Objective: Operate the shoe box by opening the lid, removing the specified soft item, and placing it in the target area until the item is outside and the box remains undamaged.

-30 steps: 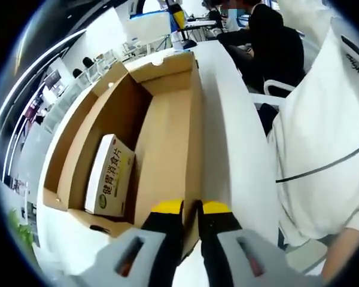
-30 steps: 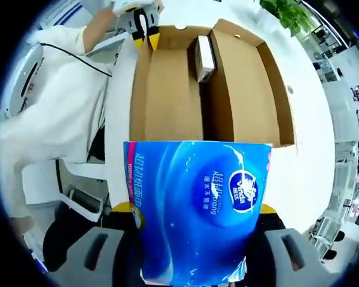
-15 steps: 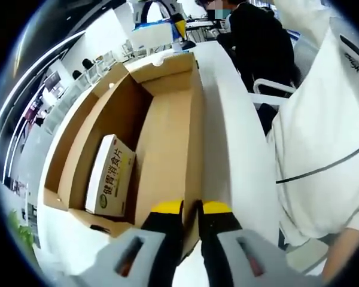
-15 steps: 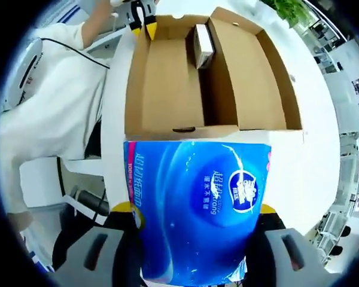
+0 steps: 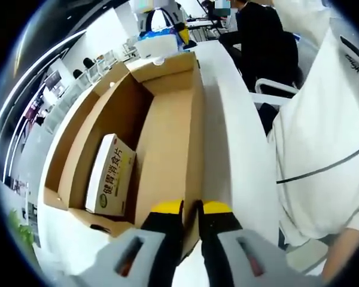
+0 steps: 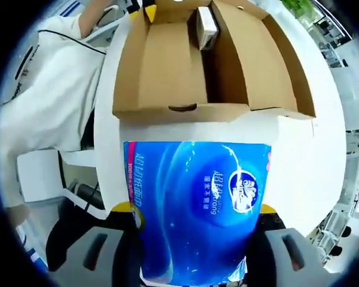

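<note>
Tissue pack (image 6: 197, 209), blue and soft, fills the lower centre of the right gripper view, clamped between the right gripper's (image 6: 194, 216) jaws, outside the open shoe box (image 6: 161, 66) at upper frame. Left gripper (image 5: 191, 209) pinches the box lid's edge. Best lowered gently onto the white surface (image 6: 293, 143), releasing only once settled.

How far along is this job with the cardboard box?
Done: the shoe box is open and the blue tissue pack is out of it. In hand: the right gripper clamps the pack over the white table, while the left gripper pinches the lid. Left: setting the pack down.
</note>
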